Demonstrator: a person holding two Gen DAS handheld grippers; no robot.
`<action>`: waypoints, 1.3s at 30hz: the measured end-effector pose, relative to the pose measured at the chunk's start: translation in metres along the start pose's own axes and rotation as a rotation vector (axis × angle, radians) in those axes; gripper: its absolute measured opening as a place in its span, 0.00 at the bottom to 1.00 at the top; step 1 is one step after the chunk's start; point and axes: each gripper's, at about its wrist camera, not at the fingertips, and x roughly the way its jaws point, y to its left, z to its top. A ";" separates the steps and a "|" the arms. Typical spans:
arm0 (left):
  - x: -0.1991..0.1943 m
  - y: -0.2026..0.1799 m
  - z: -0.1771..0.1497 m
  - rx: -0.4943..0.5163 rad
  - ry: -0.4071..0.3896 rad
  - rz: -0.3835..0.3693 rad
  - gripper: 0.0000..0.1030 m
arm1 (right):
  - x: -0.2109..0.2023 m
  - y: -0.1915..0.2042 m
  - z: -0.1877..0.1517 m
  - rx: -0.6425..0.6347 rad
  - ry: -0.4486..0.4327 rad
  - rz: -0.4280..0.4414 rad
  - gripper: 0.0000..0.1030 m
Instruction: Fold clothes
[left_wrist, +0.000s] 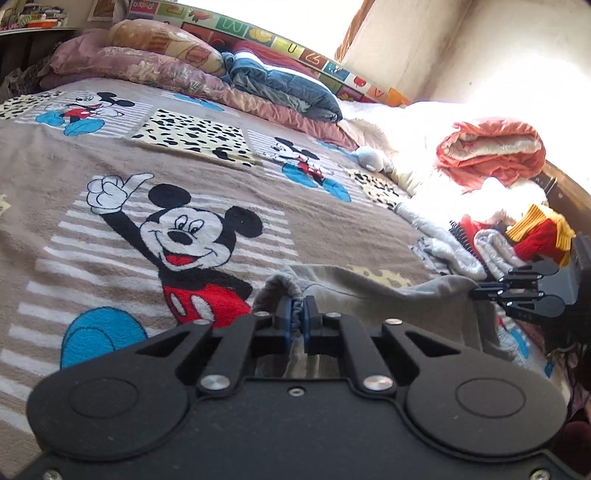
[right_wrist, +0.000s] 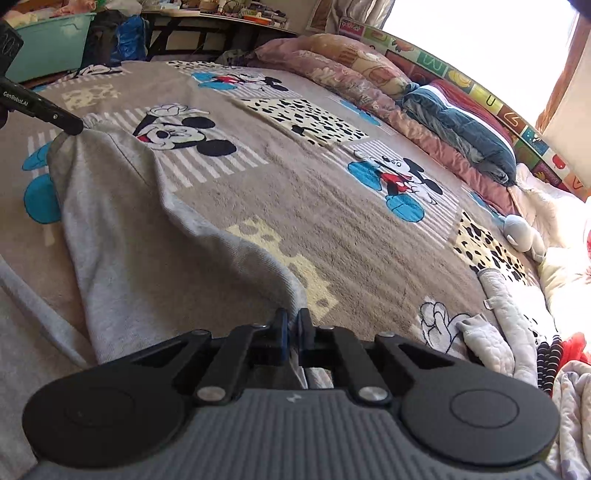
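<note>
Grey garment (right_wrist: 147, 236) spans lengthwise between left gripper (left_wrist: 296, 318) and right gripper (right_wrist: 291, 328), both jaws clamped on its edge, above the bed (right_wrist: 369, 236).

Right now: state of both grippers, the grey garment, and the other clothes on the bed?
left gripper: shut on grey garment's gathered edge
right gripper: shut on grey garment's edge
grey garment: unfolded, stretched between the grippers
clothes pile: heaped, unfolded
orange blanket: loosely rolled
</note>
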 end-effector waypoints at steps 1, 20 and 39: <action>0.002 0.004 0.002 -0.028 -0.006 0.002 0.04 | -0.001 -0.008 0.001 0.039 -0.008 0.004 0.06; 0.061 0.027 0.001 -0.124 0.114 0.173 0.10 | 0.048 -0.022 -0.010 0.262 0.060 -0.056 0.44; 0.053 0.011 -0.011 -0.032 0.124 0.101 0.28 | 0.032 0.178 0.007 -0.452 -0.039 -0.042 0.29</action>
